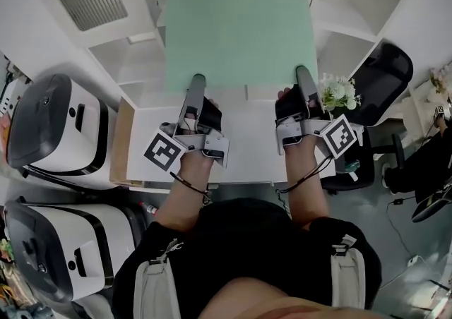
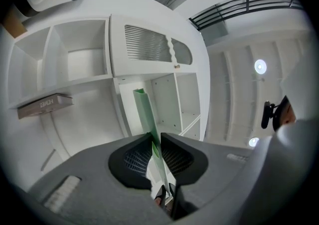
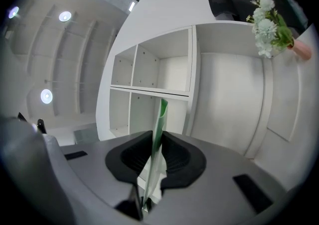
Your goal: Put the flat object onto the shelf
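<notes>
The left gripper has its two black pads clamped on the near edge of the green board. In the left gripper view the board shows edge-on, a thin strip rising from between the pads at lower centre to the middle of the frame. The right gripper is clamped on the same board in the same way, and there too the board stands as a narrow green strip between the pads.

In the head view the board fills the upper centre as a pale green rectangle. The left gripper grips its lower edge near the lower left corner and the right gripper grips near the lower right corner. The board is held up, tilted, in front of the white shelf, and it covers the middle compartments. Whether its far edge touches the shelf cannot be told.

Open white compartments show to the left and right of the board. In the left gripper view a flat book lies on a shelf at mid left, and a slatted vent sits above centre.

A white tabletop lies under the hands. White flowers stand just right of the right gripper, with a black chair beyond them. Two white machines with dark tops sit along the left edge.
</notes>
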